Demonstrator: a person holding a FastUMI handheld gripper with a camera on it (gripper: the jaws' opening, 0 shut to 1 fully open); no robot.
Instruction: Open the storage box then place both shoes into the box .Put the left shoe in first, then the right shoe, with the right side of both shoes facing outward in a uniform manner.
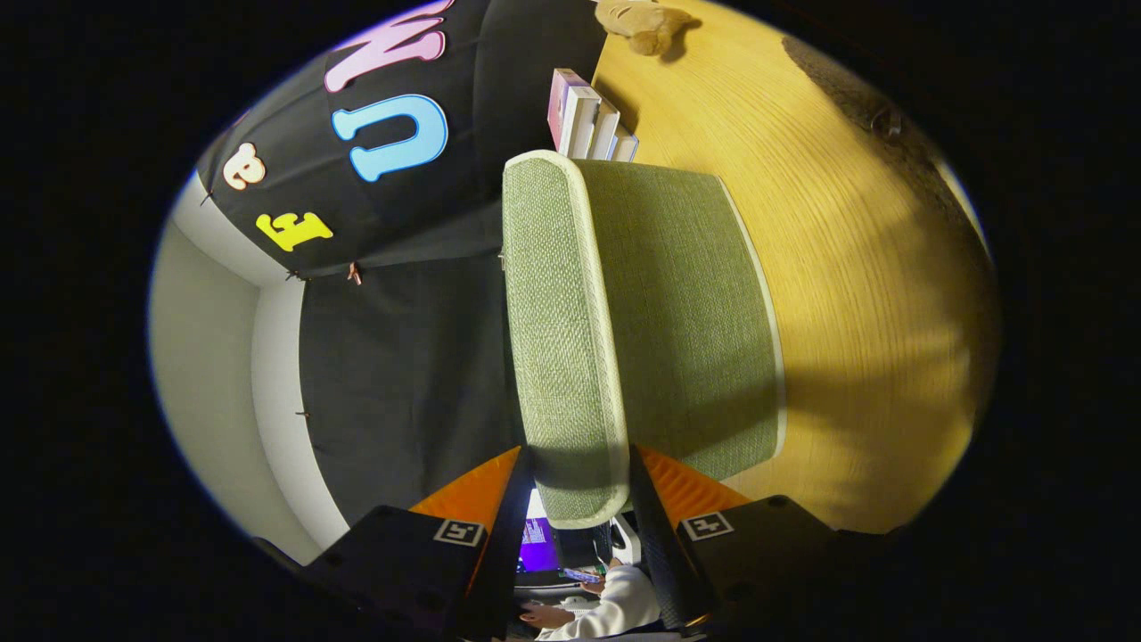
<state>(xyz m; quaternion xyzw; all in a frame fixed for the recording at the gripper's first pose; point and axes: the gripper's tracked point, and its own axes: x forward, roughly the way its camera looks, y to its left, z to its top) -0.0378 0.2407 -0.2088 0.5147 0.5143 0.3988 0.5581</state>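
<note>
The green fabric storage box (642,312) stands on the wooden table (874,294), and the near edge of its cream-trimmed lid (562,339) lies between the two fingers of the gripper (579,499), which clamp on it from either side. Beyond the box a row of books (590,120) stands against the booth's black cloth wall, with a plush toy (644,24) farther along the table. Past the fingers, a person's sleeve (615,604) and a lit screen (537,546) show.

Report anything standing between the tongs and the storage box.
Nothing visible does. The storage box has its cream-trimmed edge between the two fingers of the tongs; whether they press it is unclear. The books and plush toy lie beyond the box.
</note>
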